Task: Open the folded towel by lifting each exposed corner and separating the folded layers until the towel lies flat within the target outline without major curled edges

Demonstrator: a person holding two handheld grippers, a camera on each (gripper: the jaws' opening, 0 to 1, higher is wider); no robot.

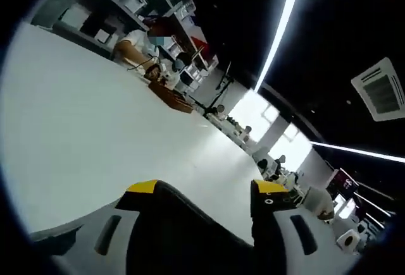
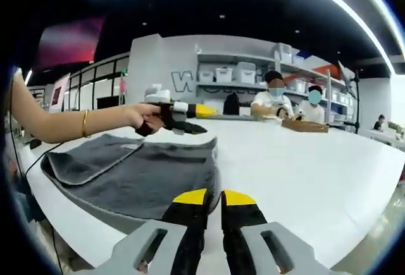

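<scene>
The dark grey towel (image 2: 145,174) lies spread on the white table (image 2: 304,167), with one flap folded over at its left side (image 2: 88,158). My right gripper (image 2: 213,198) is shut, its yellow tips right at the towel's near right corner; I cannot make out cloth between them. A hand holds my left gripper (image 2: 204,120) in the air above the towel's far edge. In the left gripper view my left gripper (image 1: 205,188) is open with nothing between its jaws, looking across the bare table (image 1: 95,136).
Two people sit at the far end of the table beside a brown tray (image 2: 305,125), also seen as the brown tray (image 1: 171,96). Shelves with white bins line the back wall. The table's right half is bare white surface.
</scene>
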